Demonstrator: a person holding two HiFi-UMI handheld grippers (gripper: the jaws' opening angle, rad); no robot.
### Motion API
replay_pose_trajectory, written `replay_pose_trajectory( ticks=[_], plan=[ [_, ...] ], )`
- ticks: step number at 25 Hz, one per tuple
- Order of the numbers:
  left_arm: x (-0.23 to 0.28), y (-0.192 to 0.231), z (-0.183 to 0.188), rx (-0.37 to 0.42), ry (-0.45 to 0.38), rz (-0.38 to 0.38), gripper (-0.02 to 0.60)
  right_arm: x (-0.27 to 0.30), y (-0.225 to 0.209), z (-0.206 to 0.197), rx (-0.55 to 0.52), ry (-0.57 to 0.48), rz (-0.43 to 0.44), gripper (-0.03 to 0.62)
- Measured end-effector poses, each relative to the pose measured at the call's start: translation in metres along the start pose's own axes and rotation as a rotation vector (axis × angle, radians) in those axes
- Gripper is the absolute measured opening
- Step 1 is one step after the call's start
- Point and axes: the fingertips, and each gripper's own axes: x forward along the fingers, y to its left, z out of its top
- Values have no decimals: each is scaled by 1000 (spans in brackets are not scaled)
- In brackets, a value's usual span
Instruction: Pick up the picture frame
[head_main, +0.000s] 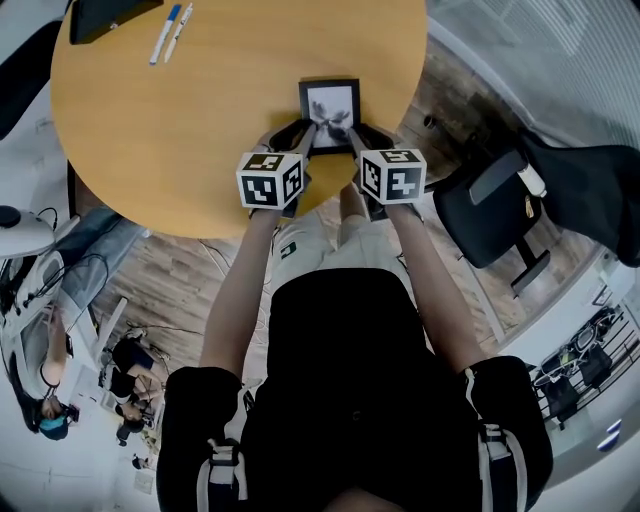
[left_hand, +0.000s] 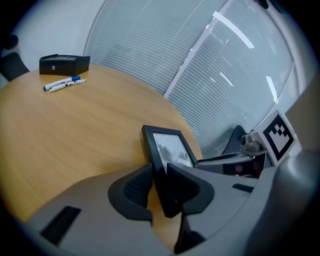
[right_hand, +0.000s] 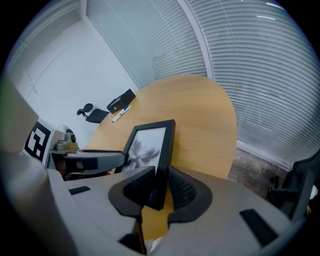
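Left gripper (left_hand: 159, 176) and right gripper (right_hand: 161, 181) clamp opposite sides of the picture frame (head_main: 330, 103).

no legible text, brand or number. only coded square markers on left gripper's cube (head_main: 270, 180), right gripper's cube (head_main: 392, 175).

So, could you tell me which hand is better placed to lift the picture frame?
Neither clearly: the left tool clamps the left edge of the picture frame, and the right tool clamps its right edge, so lifting with both together looks best.
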Motion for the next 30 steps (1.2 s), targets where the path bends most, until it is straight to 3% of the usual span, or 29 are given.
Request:
replay_pose_trajectory(
  ticks=[8, 30],
  plan=[
    [-42, -17, 33, 25, -84, 39, 103, -35, 26, 32, -75, -58, 9, 100],
    [-186, -103, 170, 173, -520, 108, 103, -186, 106, 156, -287, -435, 90, 98]
  ],
)
